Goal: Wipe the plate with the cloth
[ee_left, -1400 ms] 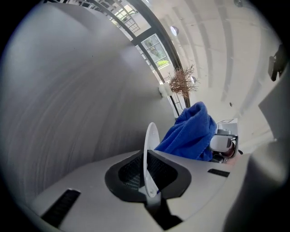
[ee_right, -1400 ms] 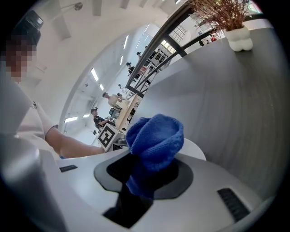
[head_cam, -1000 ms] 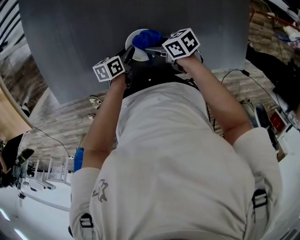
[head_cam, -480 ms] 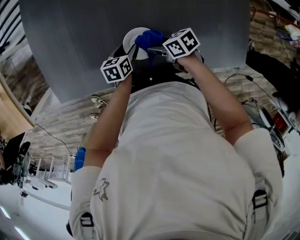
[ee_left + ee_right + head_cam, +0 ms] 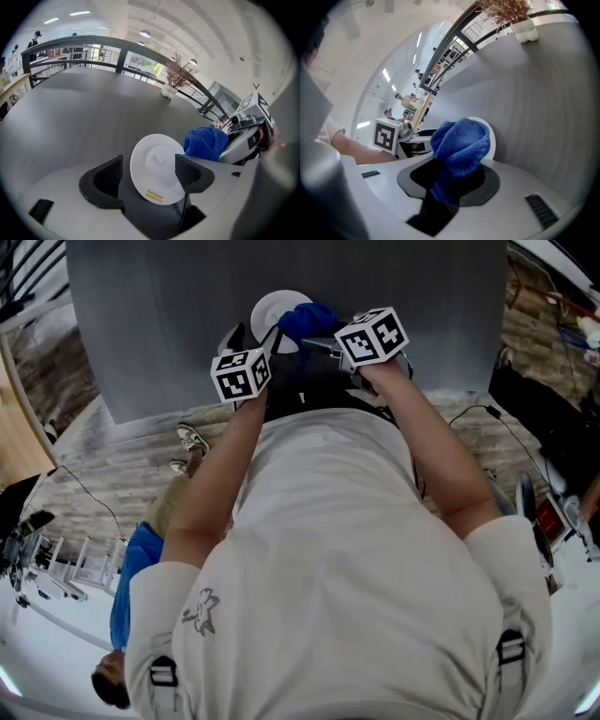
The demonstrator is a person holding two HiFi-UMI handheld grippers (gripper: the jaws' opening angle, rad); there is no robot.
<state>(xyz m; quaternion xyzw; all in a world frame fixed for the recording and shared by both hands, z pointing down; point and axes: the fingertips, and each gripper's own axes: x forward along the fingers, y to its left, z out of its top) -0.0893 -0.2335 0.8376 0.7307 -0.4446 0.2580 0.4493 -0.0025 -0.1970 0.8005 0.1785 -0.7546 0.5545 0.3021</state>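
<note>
- The left tongs [image 5: 150, 171] are seen wide; their jaws have just been opening; the plate [image 5: 157, 164] stands between them, and no pad is seen pressing on it.
- The plate is white and round; a small yellow print is borne close to its near rim; that rim is seen over the dark throat between the jaws; whether the plate lies flat or leans cannot be told.
- The right tongs [image 5: 454, 180] are closed on the cloth [image 5: 461, 143]; the blue cloth is bunched, and its free end bulges out past the jaws.
- The plate's right edge is met by the cloth in the left gripper view; in the right gripper view the plate's white rim is seen just behind the cloth.
- In the head view both tongs are held close together over the near edge of the grey table [image 5: 169, 315]; plate and cloth are found at their tips.
- A plant [image 5: 168, 89] of bare twigs in a white pot is seen at the table's far side, well apart from the plate.
</note>
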